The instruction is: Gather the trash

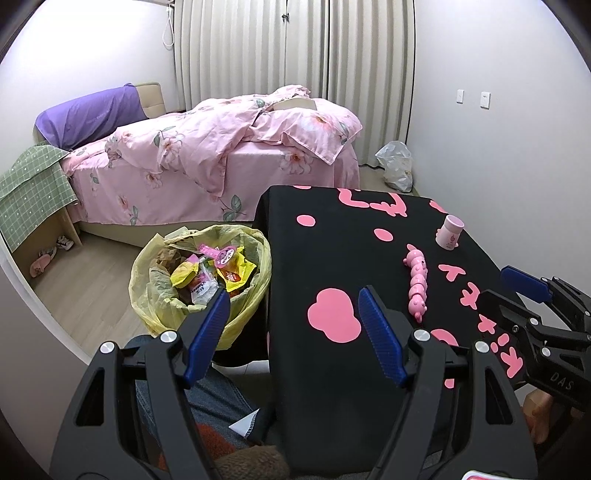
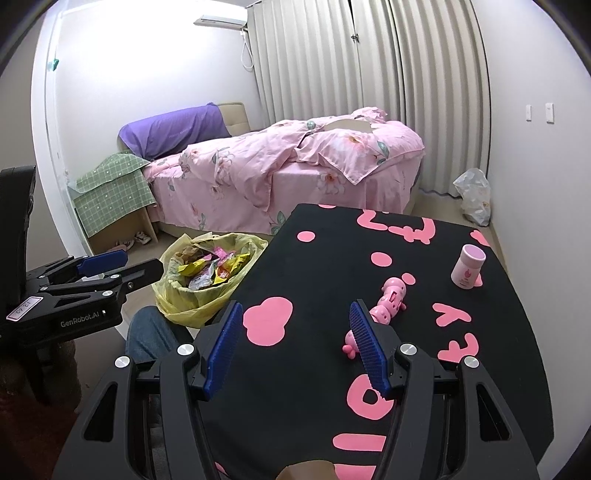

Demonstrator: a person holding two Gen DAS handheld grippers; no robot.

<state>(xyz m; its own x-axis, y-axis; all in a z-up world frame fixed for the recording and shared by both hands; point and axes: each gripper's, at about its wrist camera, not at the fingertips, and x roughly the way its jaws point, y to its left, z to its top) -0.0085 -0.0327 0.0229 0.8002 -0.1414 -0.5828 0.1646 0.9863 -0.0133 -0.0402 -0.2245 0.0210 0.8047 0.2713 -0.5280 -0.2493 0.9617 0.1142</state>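
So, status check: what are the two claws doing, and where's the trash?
Left gripper open, empty. Right gripper open, empty. Wrappers in bin beside table. Toy, bottle on table.

Pretty standard bedroom: white walls (image 2: 155, 77), pale pleated curtains (image 2: 369, 62) shut across the back, AC unit (image 2: 221, 19) up in the corner. A bed (image 1: 207, 147) with pink floral bedding sits against the curtains, purple pillow (image 1: 88, 114) at its head, a green checked cloth (image 1: 31, 188) over a small wooden stand beside it. Light wood floor (image 1: 85, 280), two wall switches (image 1: 474, 98) on the right
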